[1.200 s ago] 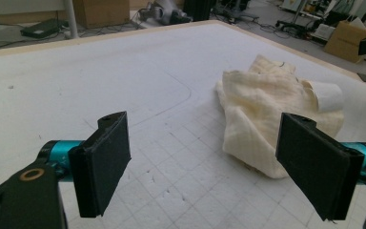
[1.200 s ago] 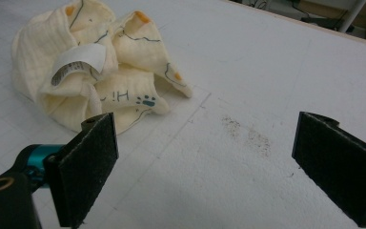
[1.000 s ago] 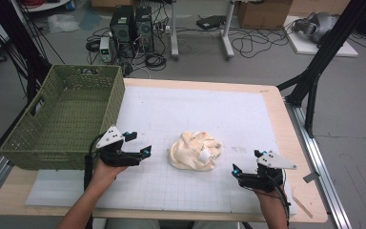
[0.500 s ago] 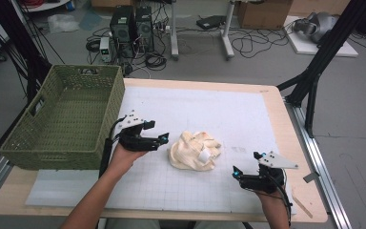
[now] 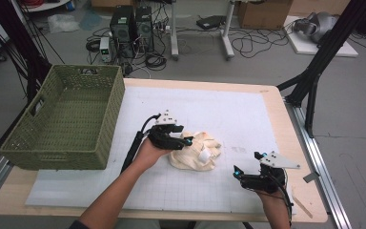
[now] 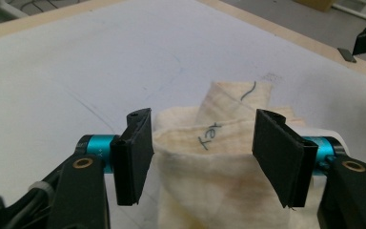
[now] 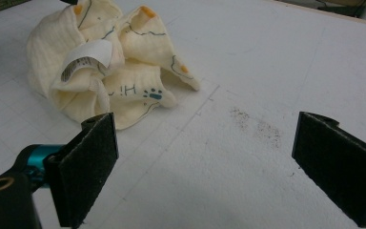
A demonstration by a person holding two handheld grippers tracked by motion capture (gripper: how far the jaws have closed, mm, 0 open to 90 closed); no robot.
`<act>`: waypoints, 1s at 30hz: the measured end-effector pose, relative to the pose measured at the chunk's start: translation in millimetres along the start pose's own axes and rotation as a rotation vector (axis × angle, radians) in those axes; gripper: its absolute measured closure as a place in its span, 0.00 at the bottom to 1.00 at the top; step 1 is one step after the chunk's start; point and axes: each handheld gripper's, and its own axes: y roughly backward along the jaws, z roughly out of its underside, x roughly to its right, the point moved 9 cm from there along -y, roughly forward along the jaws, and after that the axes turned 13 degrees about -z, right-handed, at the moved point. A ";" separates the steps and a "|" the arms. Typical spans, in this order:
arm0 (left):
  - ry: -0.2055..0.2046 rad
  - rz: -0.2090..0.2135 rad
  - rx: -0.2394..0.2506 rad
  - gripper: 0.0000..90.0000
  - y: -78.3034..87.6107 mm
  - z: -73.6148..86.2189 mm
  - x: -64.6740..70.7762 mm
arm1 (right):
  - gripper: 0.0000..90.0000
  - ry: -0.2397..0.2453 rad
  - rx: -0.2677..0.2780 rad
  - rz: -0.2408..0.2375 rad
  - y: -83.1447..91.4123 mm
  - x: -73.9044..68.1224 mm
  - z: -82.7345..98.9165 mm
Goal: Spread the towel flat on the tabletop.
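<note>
Seen from the high view, a crumpled cream cloth (image 5: 195,151) lies near the centre of the frame on a white gridded mat (image 5: 228,114) covering the wooden surface (image 5: 295,143), with a green woven basket (image 5: 62,121) standing at the left of the frame. The left gripper (image 5: 180,141) sits at the cloth's left edge, and the right gripper (image 5: 242,175) rests low in the lower right of the frame, apart from the cloth. The left gripper view brings out what the overhead angle cannot: its jaws stand open on either side of a raised fold of the cloth (image 6: 219,157), the fabric between the two black pads (image 6: 134,152) and not yet pinched, with dark handwritten marks visible on the weave. The right gripper view shows its own jaws spread wide over bare mat (image 7: 248,157), the cloth (image 7: 109,62) in the upper left of the frame, well clear of them; here a white label, small blue and orange prints and a patch of dark specks (image 7: 257,126) on the mat come into sight. Cables and computer towers (image 5: 133,26) crowd the floor at the top of the high view.
</note>
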 end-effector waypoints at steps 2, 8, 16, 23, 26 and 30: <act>-0.024 0.016 -0.032 0.47 -3.5 5.6 4.0 | 0.08 -0.002 0.001 0.000 0.2 0.4 0.2; -0.069 0.080 -0.153 0.60 -11.2 25.9 12.2 | 0.08 -0.003 0.001 0.000 0.7 1.4 0.5; -0.115 0.091 -0.127 0.96 -2.5 27.2 14.6 | 0.08 -0.003 0.000 0.001 1.1 1.1 0.8; -0.081 0.021 -0.041 0.98 19.8 25.2 -4.2 | 0.08 -0.003 0.000 -0.002 -0.2 -0.4 0.5; -0.060 0.004 -0.041 0.98 26.0 25.5 -11.5 | 0.08 -0.004 -0.005 -0.003 -1.0 -0.7 0.9; -0.059 -0.002 -0.025 0.98 43.8 28.7 -14.2 | 0.08 -0.001 -0.005 -0.003 -0.5 -1.5 0.5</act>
